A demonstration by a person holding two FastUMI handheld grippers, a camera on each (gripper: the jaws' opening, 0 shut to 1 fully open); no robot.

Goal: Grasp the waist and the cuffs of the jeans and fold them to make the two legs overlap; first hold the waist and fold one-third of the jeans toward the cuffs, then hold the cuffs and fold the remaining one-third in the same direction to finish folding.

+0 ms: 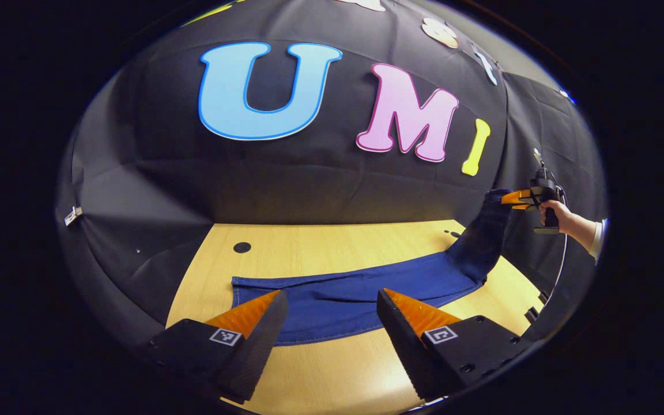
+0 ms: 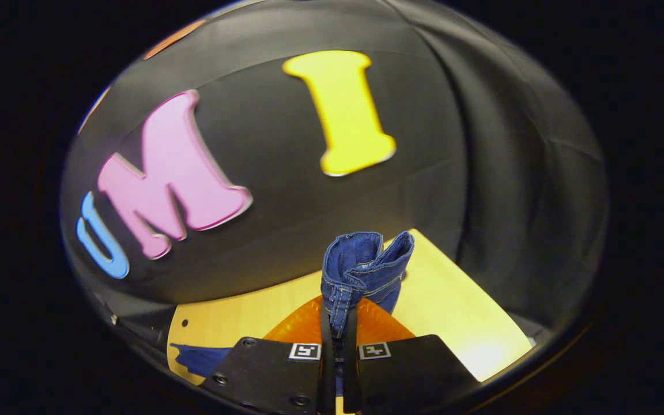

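Surroundings: wooden table (image 1: 332,374) against black cloth wall (image 1: 153,190); dark round dot (image 1: 242,247) on the tabletop beyond the jeans.
Hidden: which end of the jeans is raised, cannot tell.
Jeans (image 1: 343,297): dark blue, flat across the table, one end lifted.
Left gripper (image 1: 332,314): fingers spread apart, holding nothing, just above the jeans' near edge.
Right gripper (image 2: 339,337): fingers pinched on bunched denim hem, held by a hand (image 1: 557,212).
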